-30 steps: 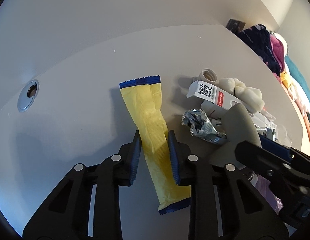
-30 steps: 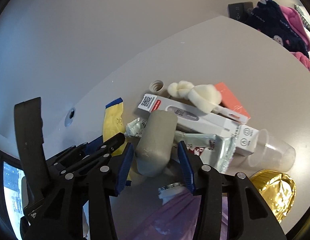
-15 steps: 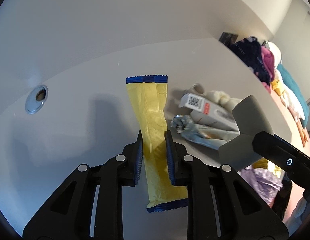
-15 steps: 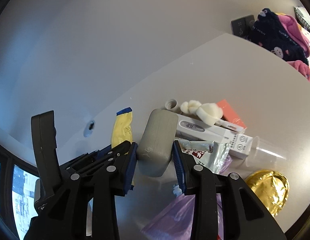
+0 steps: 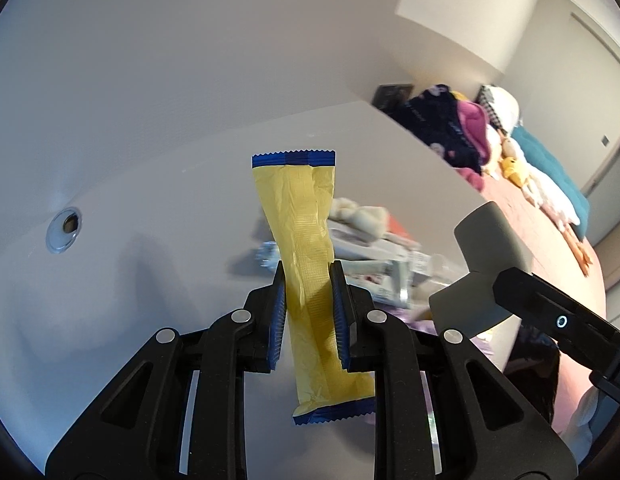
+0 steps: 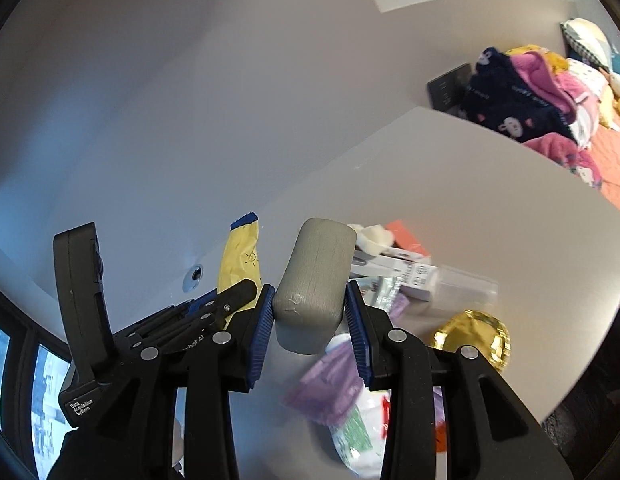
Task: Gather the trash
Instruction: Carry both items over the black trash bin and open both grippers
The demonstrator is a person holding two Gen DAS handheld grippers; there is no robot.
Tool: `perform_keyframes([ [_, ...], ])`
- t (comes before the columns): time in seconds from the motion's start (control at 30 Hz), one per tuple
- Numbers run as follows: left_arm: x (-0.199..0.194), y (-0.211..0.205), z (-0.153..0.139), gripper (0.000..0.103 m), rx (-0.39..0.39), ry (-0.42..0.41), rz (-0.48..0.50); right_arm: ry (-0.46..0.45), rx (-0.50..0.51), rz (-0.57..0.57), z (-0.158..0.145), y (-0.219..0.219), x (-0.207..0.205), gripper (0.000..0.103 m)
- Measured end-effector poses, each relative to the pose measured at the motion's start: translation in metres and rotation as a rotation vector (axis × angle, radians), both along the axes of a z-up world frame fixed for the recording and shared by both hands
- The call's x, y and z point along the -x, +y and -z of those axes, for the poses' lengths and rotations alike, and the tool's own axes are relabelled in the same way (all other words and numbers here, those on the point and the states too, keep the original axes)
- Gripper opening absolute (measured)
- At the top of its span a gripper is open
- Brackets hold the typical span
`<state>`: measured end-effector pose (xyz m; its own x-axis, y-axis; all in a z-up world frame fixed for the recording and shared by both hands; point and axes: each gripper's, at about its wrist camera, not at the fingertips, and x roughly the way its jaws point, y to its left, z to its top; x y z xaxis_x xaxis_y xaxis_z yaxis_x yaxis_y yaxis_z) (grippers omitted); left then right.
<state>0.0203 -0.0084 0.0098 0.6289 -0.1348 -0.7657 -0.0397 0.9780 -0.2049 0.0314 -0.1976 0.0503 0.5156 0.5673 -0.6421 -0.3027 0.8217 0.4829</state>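
Observation:
My left gripper [image 5: 308, 280] is shut on a long yellow wrapper [image 5: 305, 240] with blue serrated ends, held upright above the white table [image 5: 149, 280]. The same yellow wrapper [image 6: 239, 260] shows in the right wrist view, beside the left gripper's body. My right gripper [image 6: 309, 296] is shut on a grey rounded block [image 6: 314, 284], lifted off the table; the grey block [image 5: 486, 256] also appears at the right of the left wrist view. Below lies a blurred pile of trash [image 6: 394, 268]: white boxes, a clear plastic cup, a gold foil piece [image 6: 474, 336] and purple wrappers.
A round metal grommet [image 5: 64, 229] is set in the table at the left. A wall runs behind the table. Beyond the table's right edge is a bed with an orange cover and a heap of clothes and soft toys [image 6: 526, 96].
Both grippers have risen from the table, the left one closing on the yellow wrapper and lifting it, the right one carrying the grey block up. The trash pile now lies farther below.

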Motion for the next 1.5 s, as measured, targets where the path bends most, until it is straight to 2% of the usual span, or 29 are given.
perform_keyframes([
  [0.33,0.004,-0.054,-0.018,0.02,0.012,-0.039,0.132,-0.03,-0.015,0.12,-0.008,-0.057,0.032,0.038],
  [0.73,0.014,-0.128,-0.025,0.02,0.042,-0.039,0.325,-0.052,-0.017,0.285,-0.012,-0.129,0.068,0.038],
  [1.13,0.025,-0.222,-0.02,0.02,0.067,-0.021,0.547,-0.054,0.0,0.471,-0.009,-0.212,0.106,0.038],
  [1.47,0.031,-0.275,-0.013,0.02,0.078,0.019,0.685,-0.065,0.0,0.585,-0.008,-0.26,0.133,0.038],
  [1.5,0.029,-0.279,-0.01,0.025,0.096,0.038,0.718,-0.072,-0.002,0.593,-0.009,-0.264,0.136,0.041],
])
